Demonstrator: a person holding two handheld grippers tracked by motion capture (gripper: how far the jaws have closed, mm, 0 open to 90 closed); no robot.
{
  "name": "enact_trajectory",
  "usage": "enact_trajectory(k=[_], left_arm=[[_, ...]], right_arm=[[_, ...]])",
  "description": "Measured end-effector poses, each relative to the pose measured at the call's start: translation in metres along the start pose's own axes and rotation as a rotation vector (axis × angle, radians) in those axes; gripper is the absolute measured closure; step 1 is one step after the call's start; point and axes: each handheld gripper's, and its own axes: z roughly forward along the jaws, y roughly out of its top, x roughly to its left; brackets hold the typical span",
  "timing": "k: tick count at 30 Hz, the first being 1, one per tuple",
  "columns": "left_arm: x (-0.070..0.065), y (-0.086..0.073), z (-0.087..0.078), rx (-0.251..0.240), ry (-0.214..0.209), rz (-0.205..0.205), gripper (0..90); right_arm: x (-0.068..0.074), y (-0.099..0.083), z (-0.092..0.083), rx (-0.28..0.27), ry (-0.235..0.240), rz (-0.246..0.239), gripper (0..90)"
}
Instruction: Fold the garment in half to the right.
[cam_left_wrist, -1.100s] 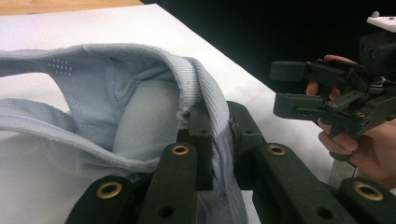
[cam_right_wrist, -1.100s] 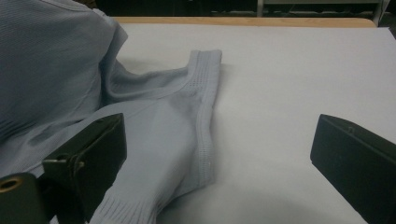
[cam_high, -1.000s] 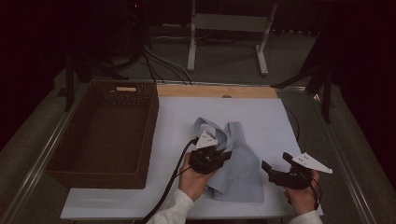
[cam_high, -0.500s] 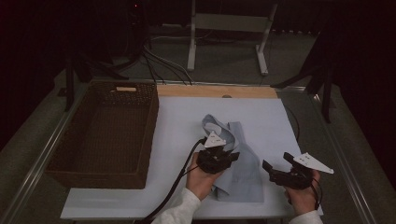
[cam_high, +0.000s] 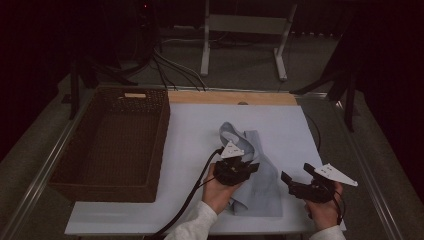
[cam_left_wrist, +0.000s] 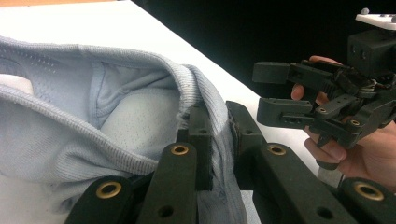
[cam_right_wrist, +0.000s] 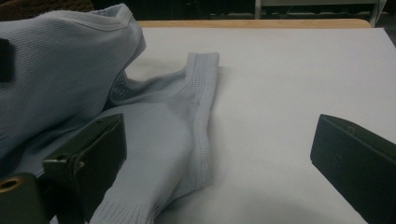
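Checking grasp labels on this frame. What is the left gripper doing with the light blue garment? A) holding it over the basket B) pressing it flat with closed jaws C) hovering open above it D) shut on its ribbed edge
D: in the left gripper view the left gripper has its jaws closed with the ribbed edge of the light blue garment pinched between them, above the white table.

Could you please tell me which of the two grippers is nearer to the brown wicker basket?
The left gripper, clamped on the light blue garment, sits just right of the basket; the right gripper hangs open farther right, beyond the garment.
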Motion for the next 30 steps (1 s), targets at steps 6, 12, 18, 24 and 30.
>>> enact_trajectory(k=[6, 12, 18, 24, 30], left_arm=[[-0.001, -0.001, 0.004, -0.001, -0.009, -0.001, 82.2], [-0.002, -0.001, 0.006, -0.003, -0.021, 0.008, 82.1], [-0.003, -0.001, 0.010, -0.002, -0.033, 0.006, 82.1], [-0.003, -0.001, 0.013, 0.002, -0.038, 0.003, 82.1], [-0.004, 0.000, 0.016, 0.002, -0.048, 0.005, 82.1]], right_arm=[[-0.001, 0.000, 0.000, -0.003, -0.003, 0.005, 3.8], [-0.002, 0.000, -0.001, -0.007, -0.005, 0.011, 3.8], [-0.002, 0.000, -0.001, -0.007, -0.006, 0.013, 3.8], [-0.002, 0.000, -0.001, -0.008, -0.007, 0.017, 3.8], [-0.003, 0.000, -0.001, -0.008, -0.006, 0.018, 3.9]])
